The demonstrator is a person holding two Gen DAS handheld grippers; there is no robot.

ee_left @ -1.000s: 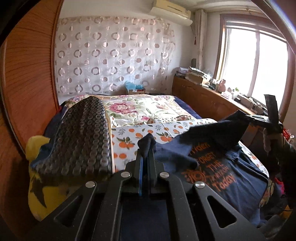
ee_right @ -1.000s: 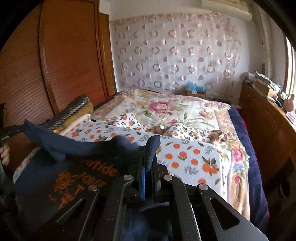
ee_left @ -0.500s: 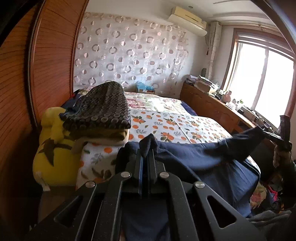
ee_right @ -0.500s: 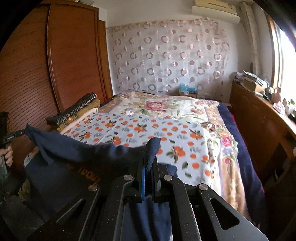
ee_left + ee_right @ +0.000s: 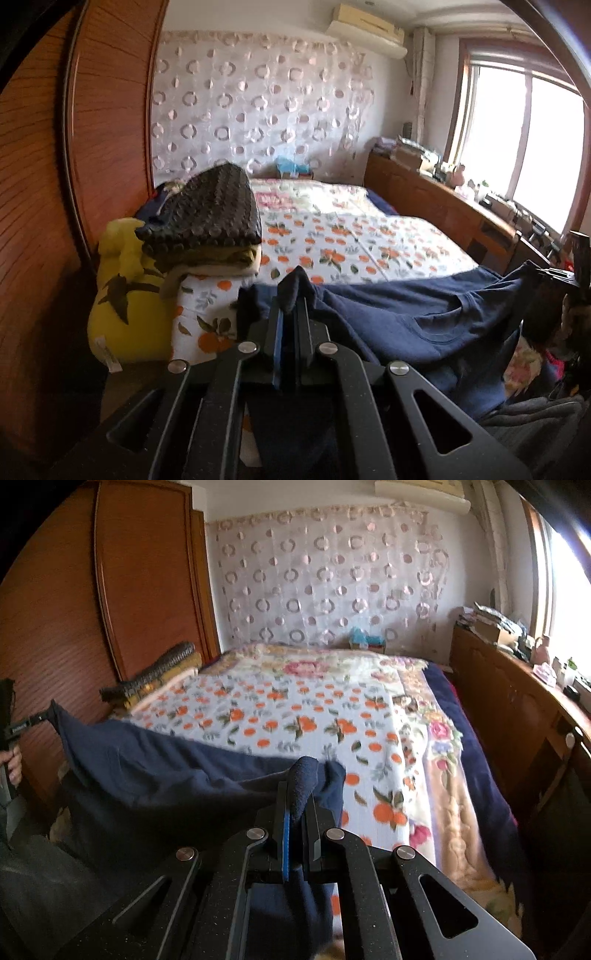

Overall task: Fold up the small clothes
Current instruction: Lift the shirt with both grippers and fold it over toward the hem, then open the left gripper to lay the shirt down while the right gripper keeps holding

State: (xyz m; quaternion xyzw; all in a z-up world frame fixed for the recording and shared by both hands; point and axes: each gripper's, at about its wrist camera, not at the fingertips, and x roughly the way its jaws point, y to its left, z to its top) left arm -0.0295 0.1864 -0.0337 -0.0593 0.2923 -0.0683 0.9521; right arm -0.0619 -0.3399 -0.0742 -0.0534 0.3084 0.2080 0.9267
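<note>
One navy T-shirt (image 5: pixel 424 317) is being held stretched between two grippers over the near end of the bed (image 5: pixel 369 236).

Left gripper (image 5: pixel 290 314): fingers are clamping a bunched corner of the shirt; right gripper (image 5: pixel 299 805): fingers are clamping the opposite corner, cloth bulging up between them. The shirt is hanging as a band running left-right across both views, its long axis going from one gripper to the other, the neckline facing up in the left wrist view and the lower cloth draping down off the bed edge. Count: one shirt, two grippers, one orange-print sheet (image 5: pixel 295 716) lying over a floral quilt (image 5: pixel 439 738), one folded stack (image 5: pixel 210 229) topped by a dark knit piece sitting at the bed's left edge, one yellow plush toy (image 5: pixel 125 295) leaning beside that stack against the wooden wardrobe (image 5: pixel 55 184).
</note>
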